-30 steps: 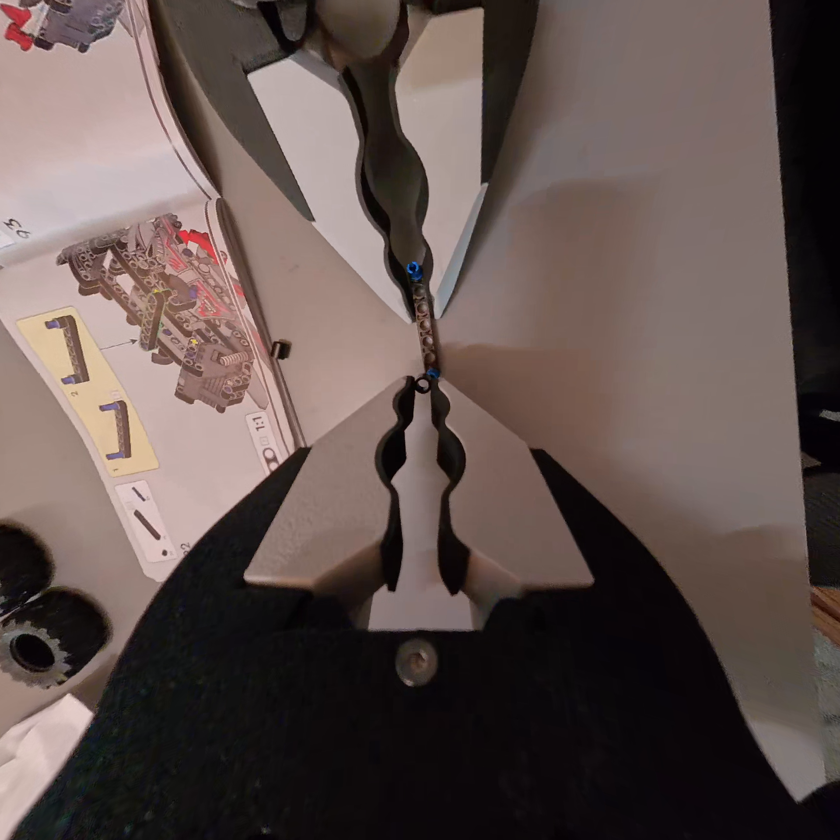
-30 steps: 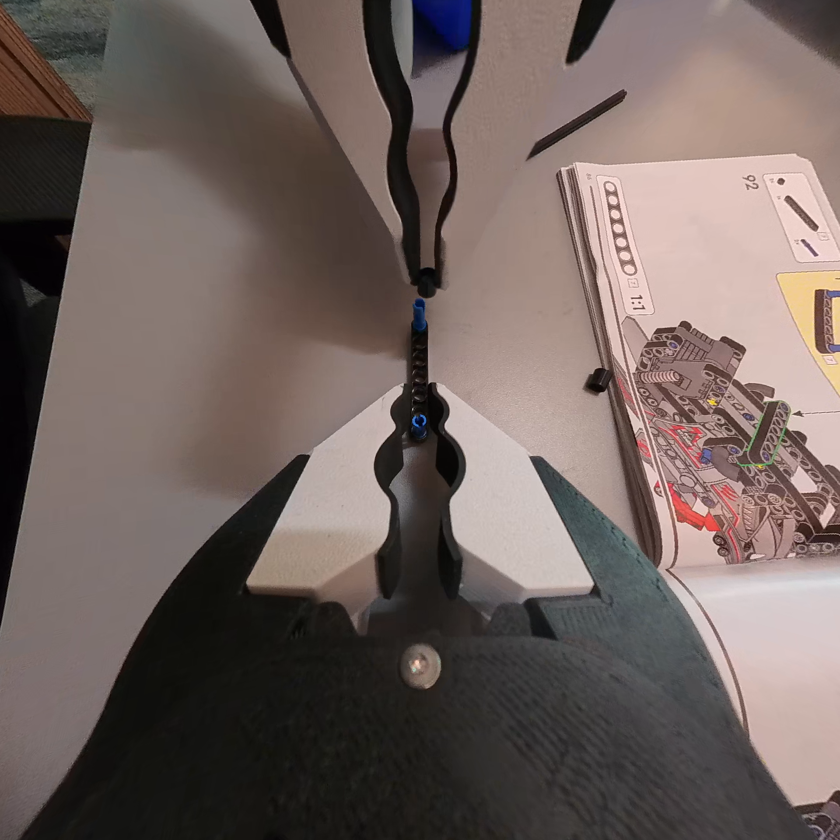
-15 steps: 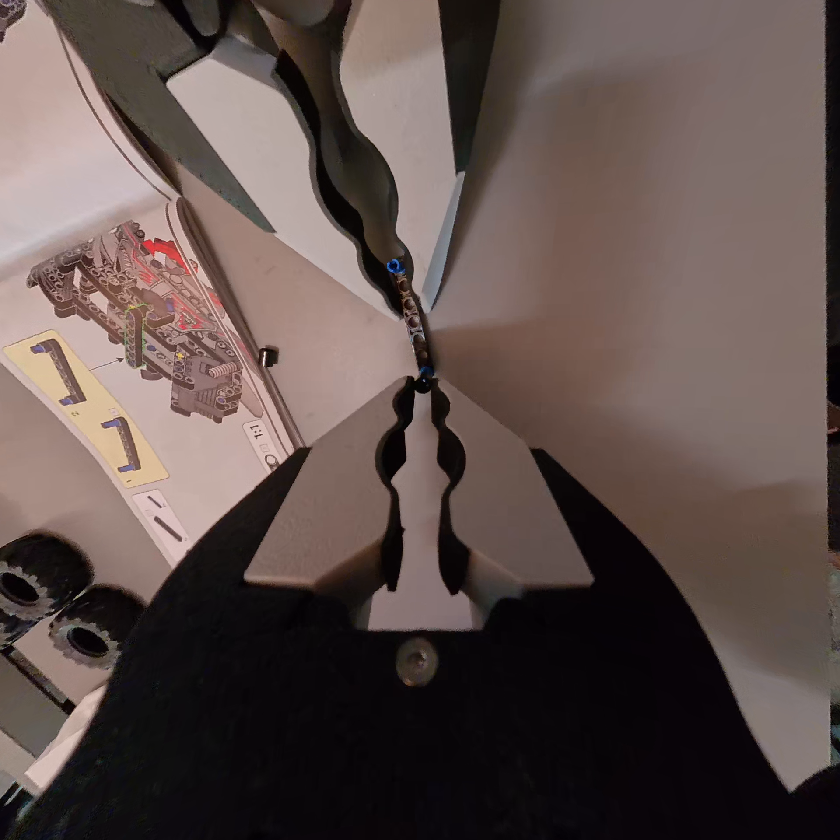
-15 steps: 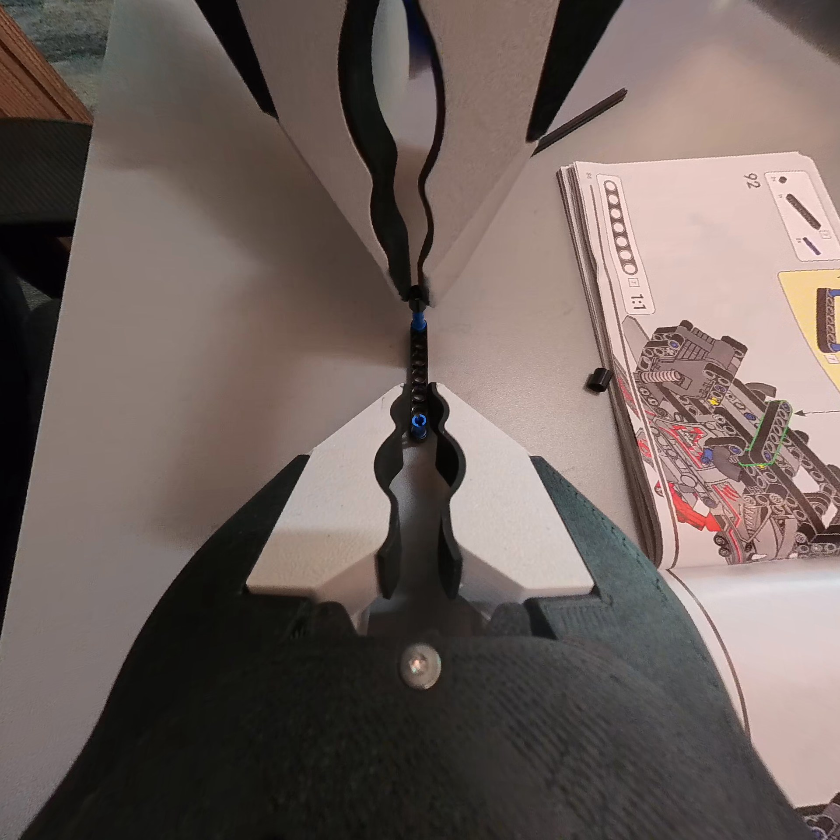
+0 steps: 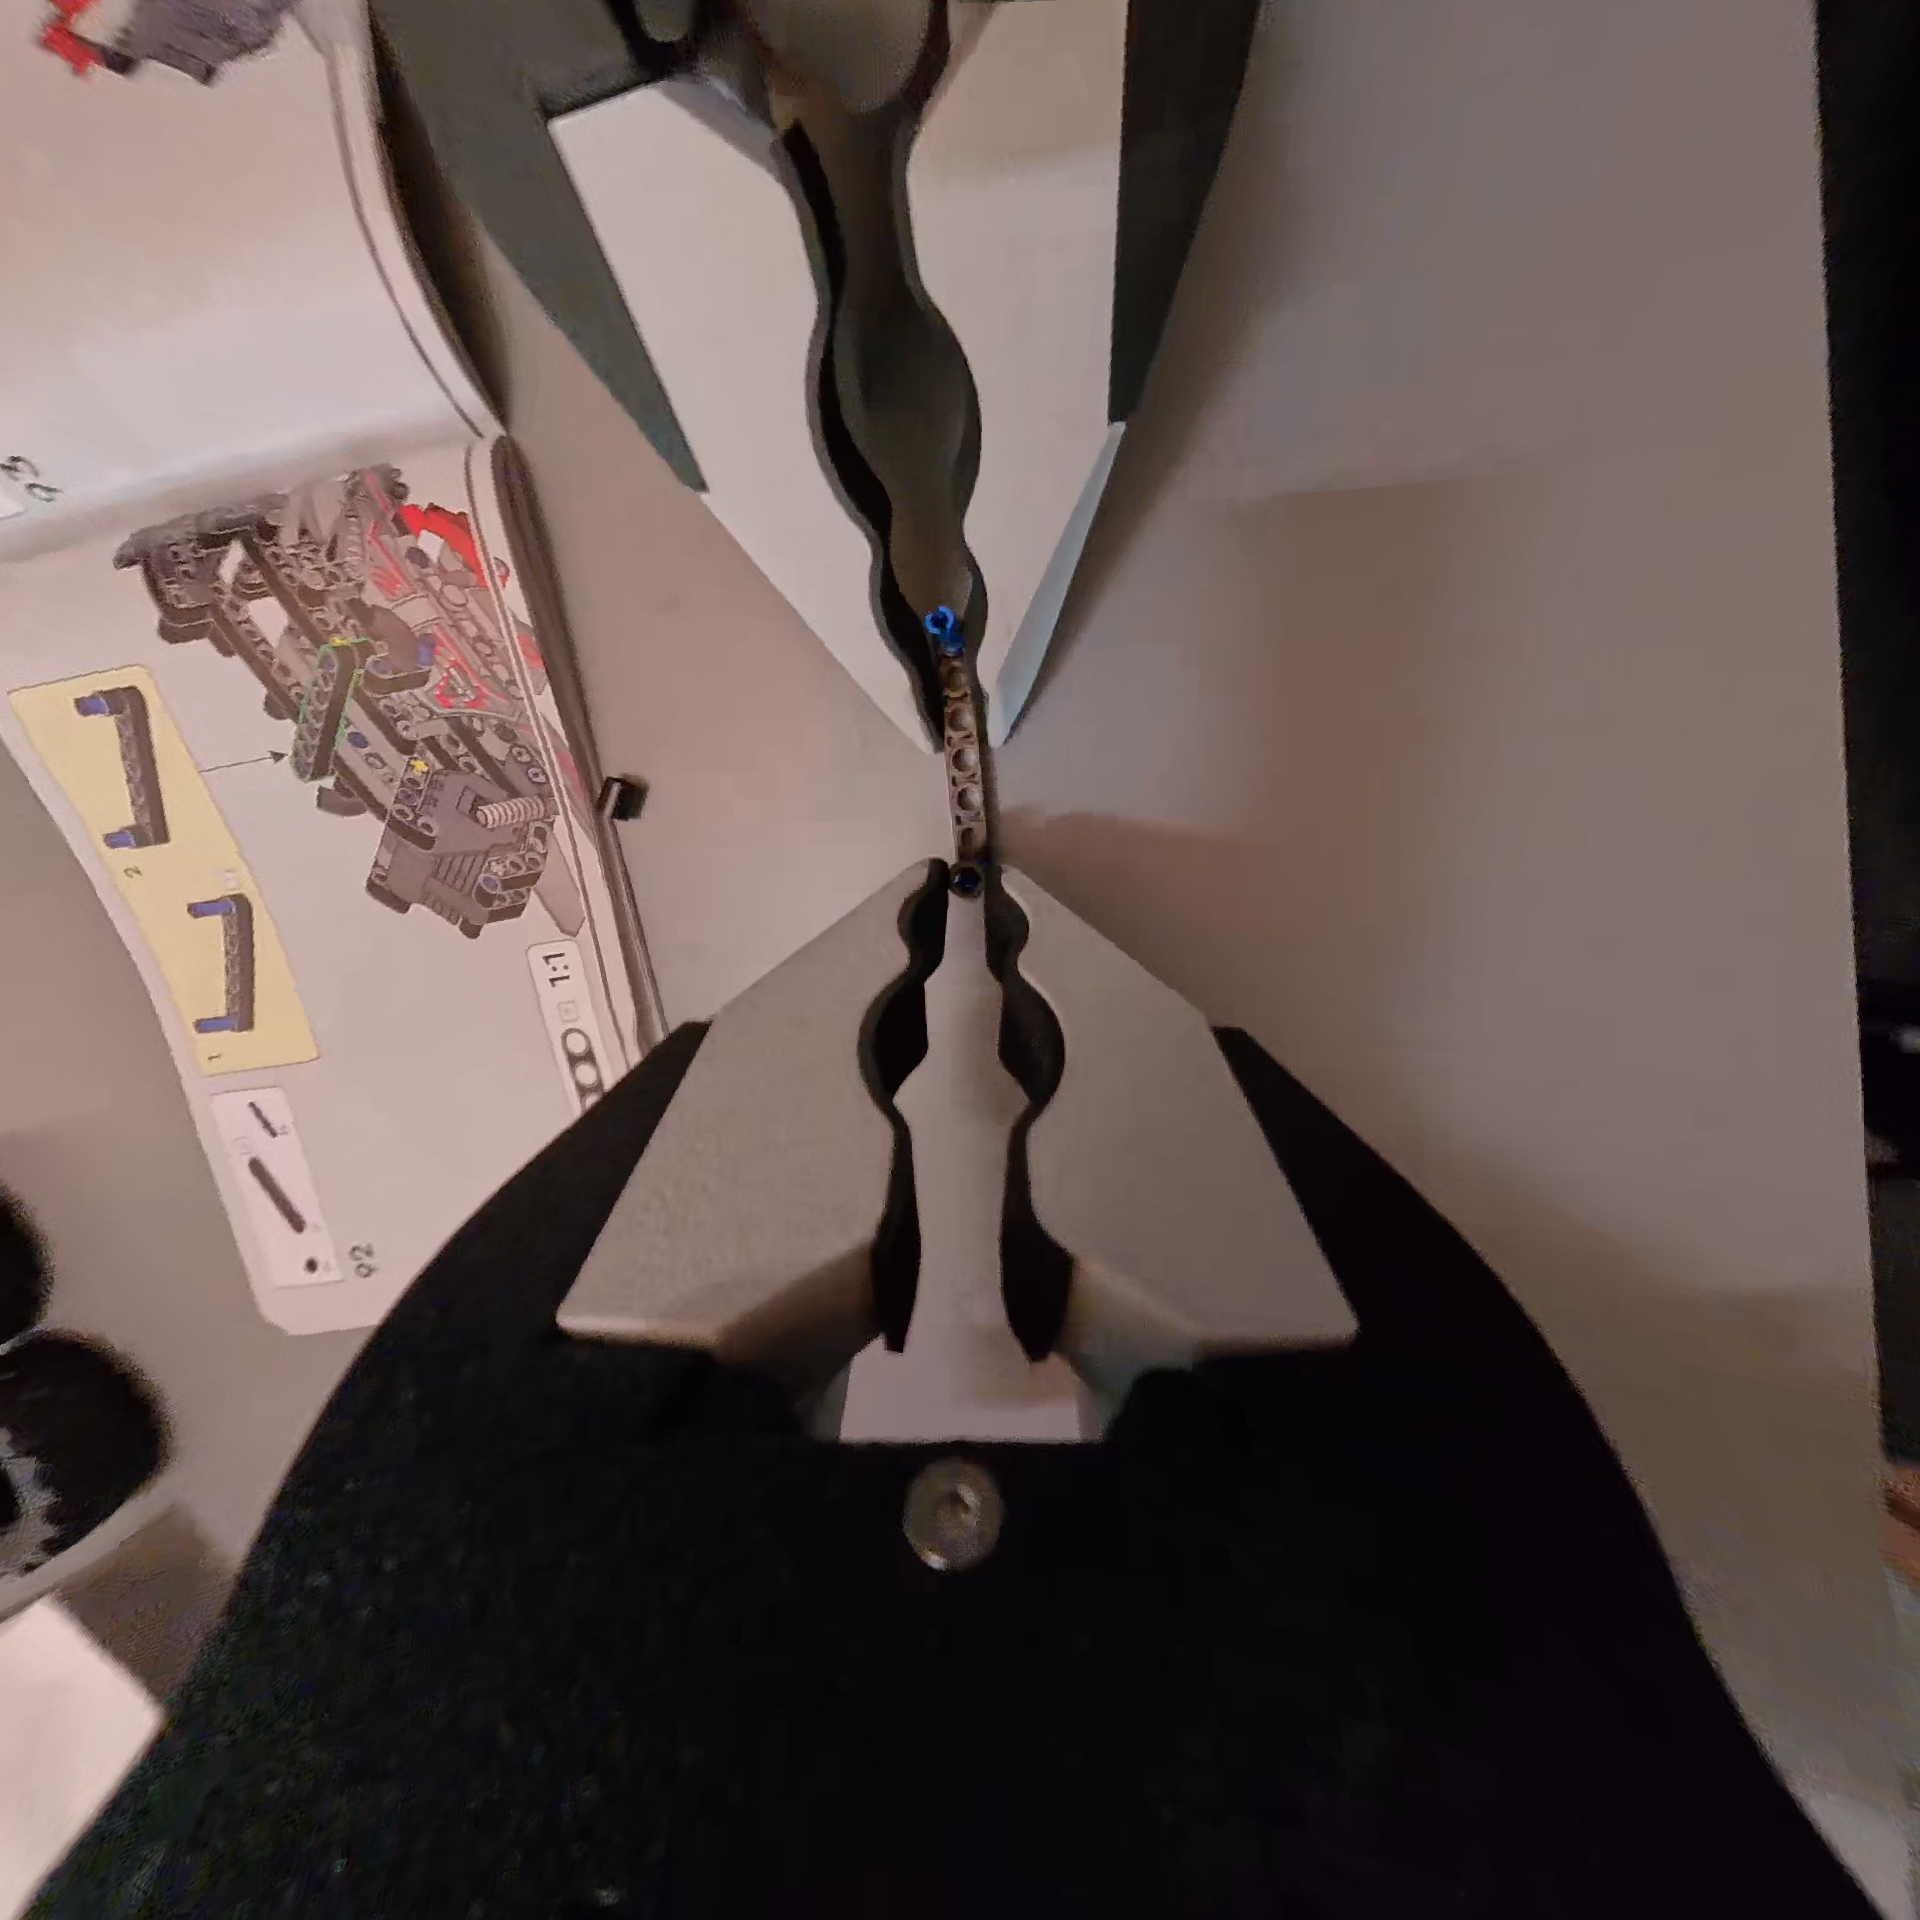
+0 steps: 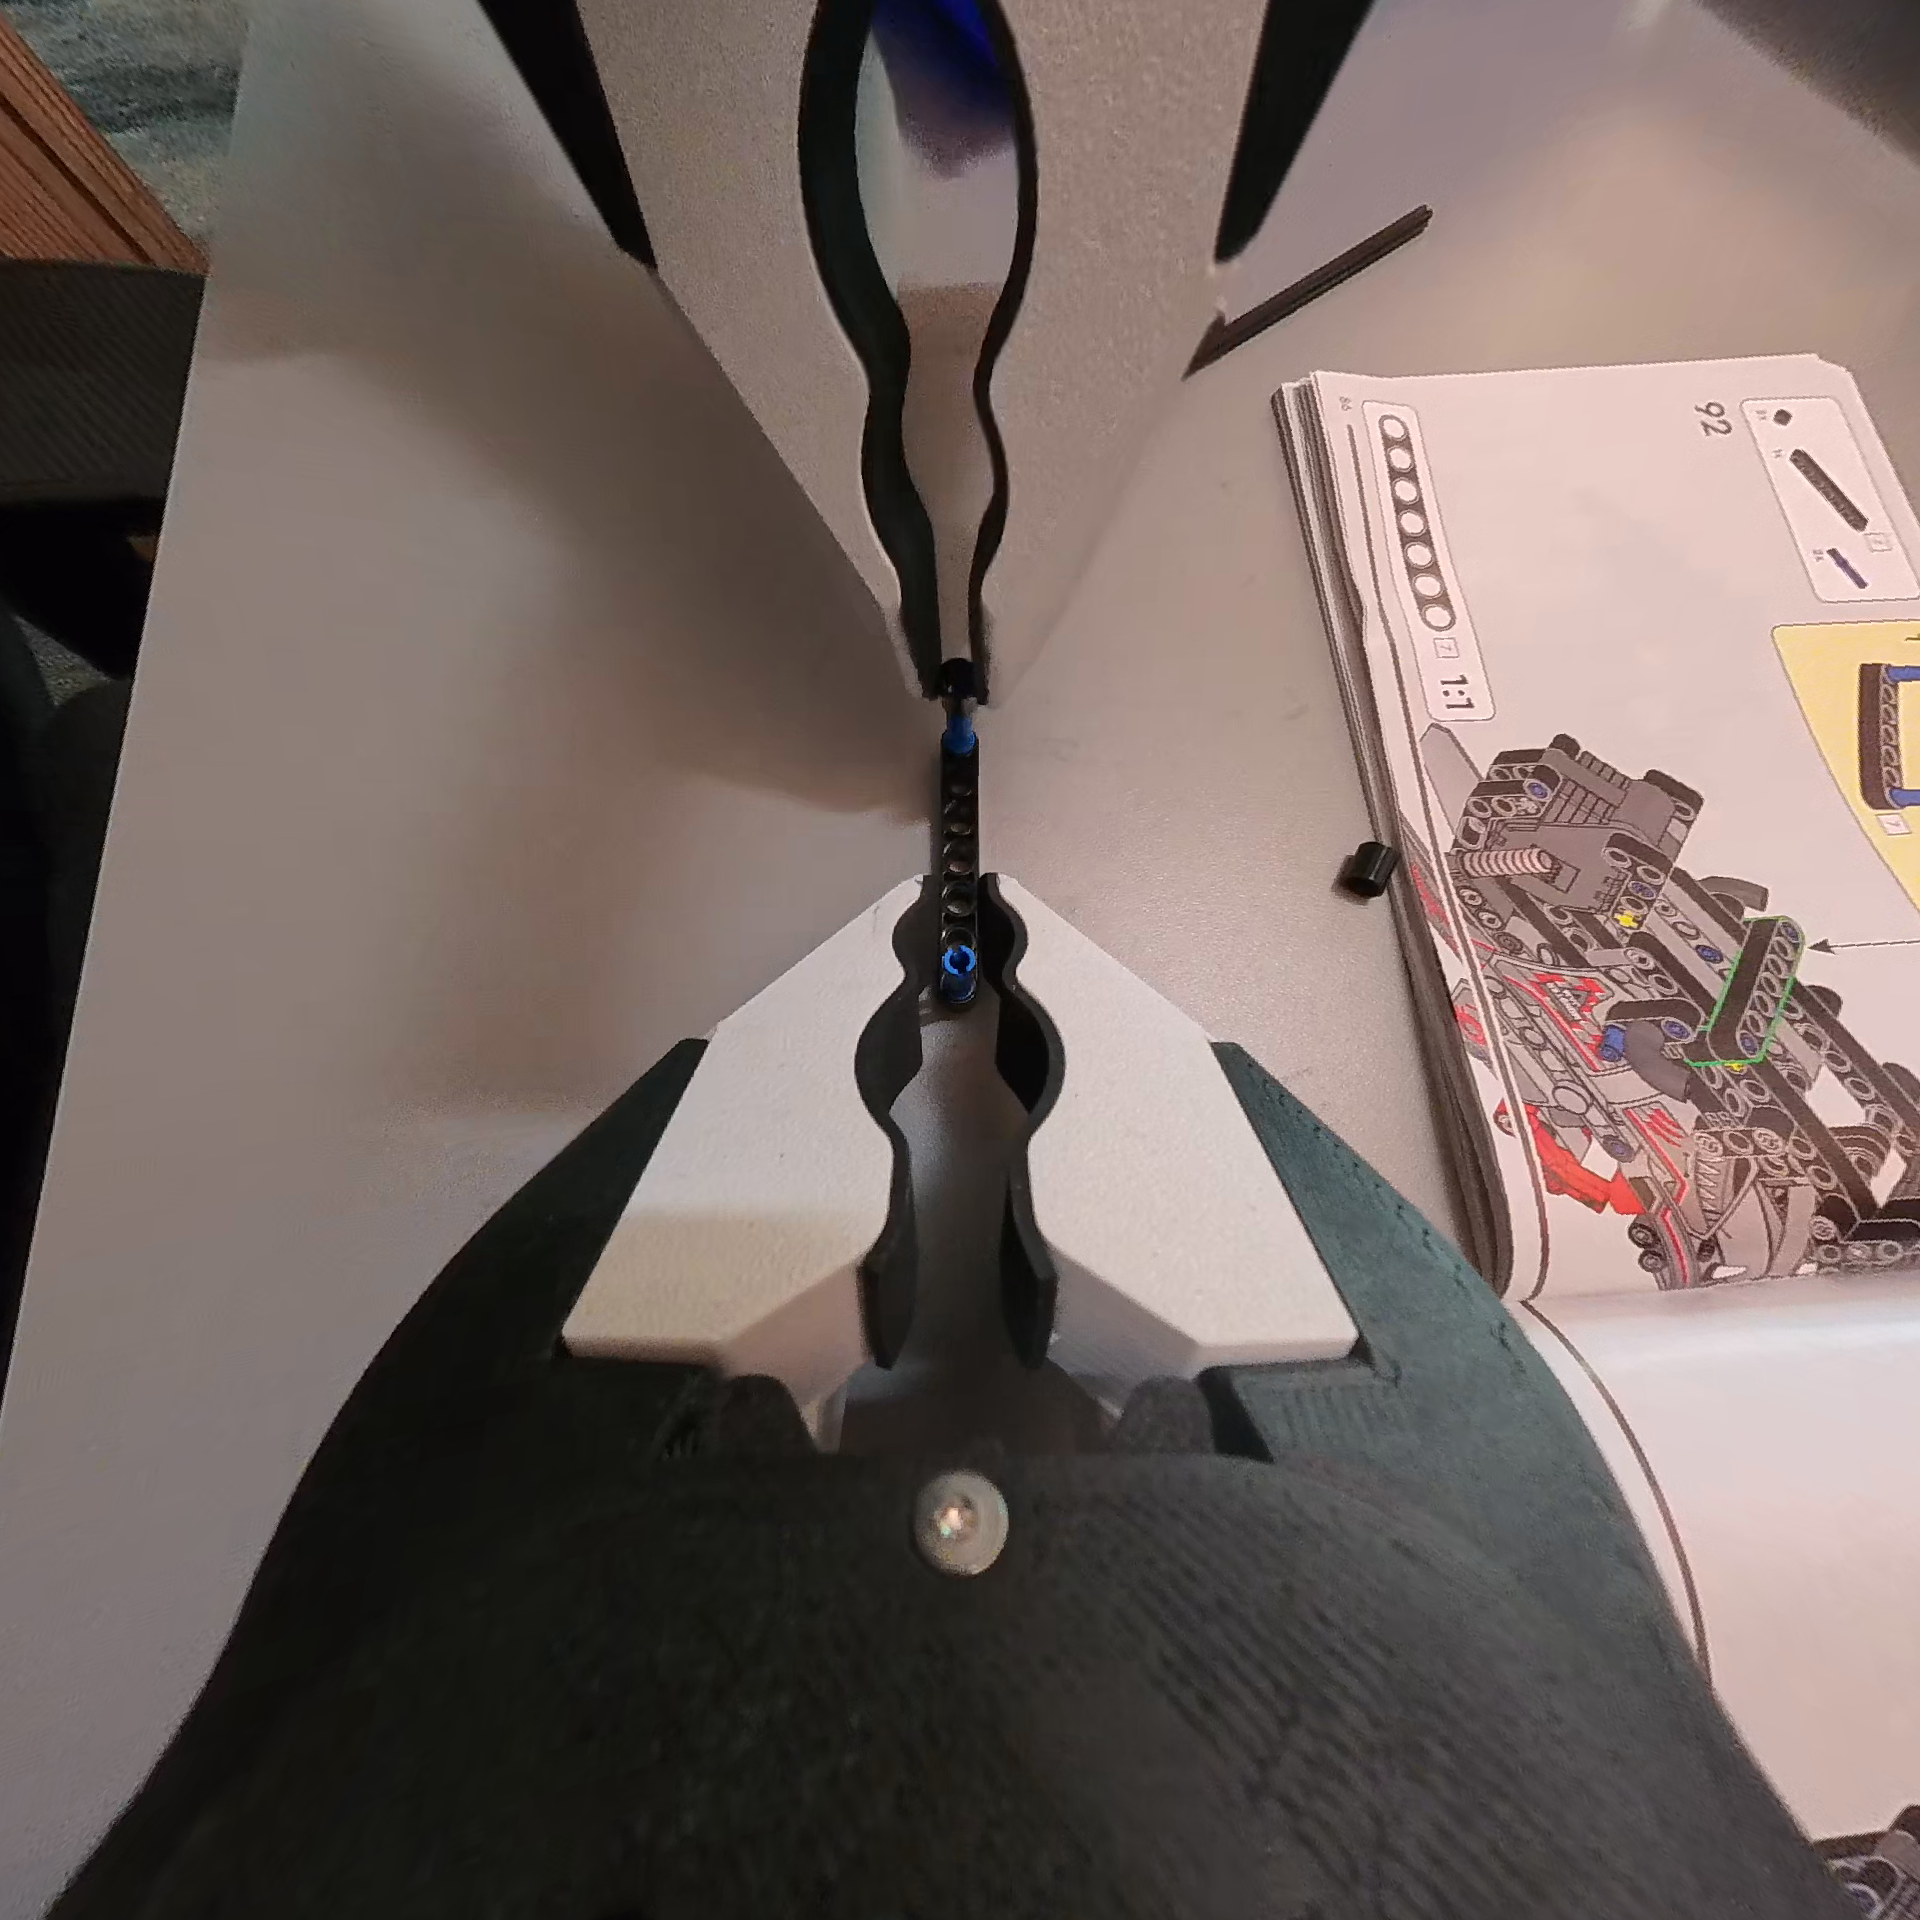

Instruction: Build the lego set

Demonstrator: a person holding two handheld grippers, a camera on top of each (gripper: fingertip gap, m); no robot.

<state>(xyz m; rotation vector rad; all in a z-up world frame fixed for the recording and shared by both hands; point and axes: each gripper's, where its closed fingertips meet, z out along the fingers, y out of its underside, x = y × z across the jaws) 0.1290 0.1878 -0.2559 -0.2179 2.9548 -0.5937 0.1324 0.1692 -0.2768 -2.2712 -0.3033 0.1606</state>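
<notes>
My right gripper point(image 6: 958, 896) is shut on a black holed beam point(image 6: 958, 831) with a blue pin point(image 6: 956, 961) at its held end and a second blue pin point(image 6: 958, 740) sticking out of its far end. My left gripper point(image 5: 966, 883) faces it tip to tip and is shut on a small black round piece point(image 5: 966, 883). That piece point(image 6: 958, 681) touches the tip of the far blue pin. In the left wrist view the beam point(image 5: 964, 769) runs from my left gripper's tips up into the right gripper point(image 5: 951, 717). Both are held above the white table point(image 6: 468, 727).
An open instruction booklet point(image 6: 1610, 831) lies to the right in the right wrist view and to the left in the left wrist view point(image 5: 312, 831). A small black piece point(image 6: 1366, 868) lies beside it. A long black axle point(image 6: 1309, 286) lies farther back. Black tyres point(image 5: 62, 1455) sit at lower left. The tips of both grippers are at nearly the same place. Left tips and right tips are each some 15 cm from the long black axle point(image 6: 1309, 286).
The left gripper has closed the gap to the beam: its small black piece was apart from the far blue pin a second ago and now touches it. The right gripper has held still.
</notes>
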